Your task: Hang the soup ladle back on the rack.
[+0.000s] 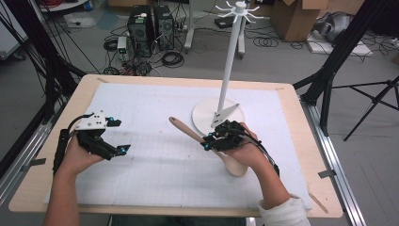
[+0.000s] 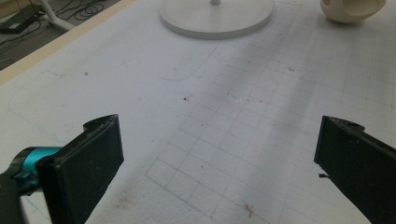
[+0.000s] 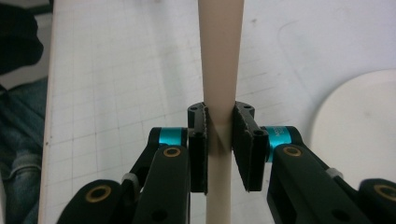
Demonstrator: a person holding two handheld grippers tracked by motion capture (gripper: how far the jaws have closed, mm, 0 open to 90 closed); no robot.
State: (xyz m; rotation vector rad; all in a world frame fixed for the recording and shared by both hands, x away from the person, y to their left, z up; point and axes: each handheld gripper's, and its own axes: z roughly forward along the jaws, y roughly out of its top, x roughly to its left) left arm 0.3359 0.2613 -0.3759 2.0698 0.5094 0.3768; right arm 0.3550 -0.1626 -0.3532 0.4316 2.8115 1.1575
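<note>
A beige wooden ladle (image 1: 184, 129) hangs a little above the white mat, its handle pointing toward the far left and its bowl (image 1: 236, 167) near the person's right wrist. My right gripper (image 1: 212, 140) is shut on the handle. In the right gripper view both pads (image 3: 198, 140) press the handle (image 3: 220, 46) between them. My left gripper (image 1: 118, 135) hovers over the left part of the mat, open, with nothing between its jaws (image 2: 219, 144). The ladle's bowl (image 2: 352, 10) sits at the top right of the left gripper view.
A white stand with a round base (image 1: 204, 113) and a tall pole (image 1: 229, 61) topped by hooks rises just behind the right gripper; its base (image 2: 216, 18) (image 3: 359, 121) lies close by. The gridded mat (image 1: 155, 155) covers a wooden table (image 1: 301, 141).
</note>
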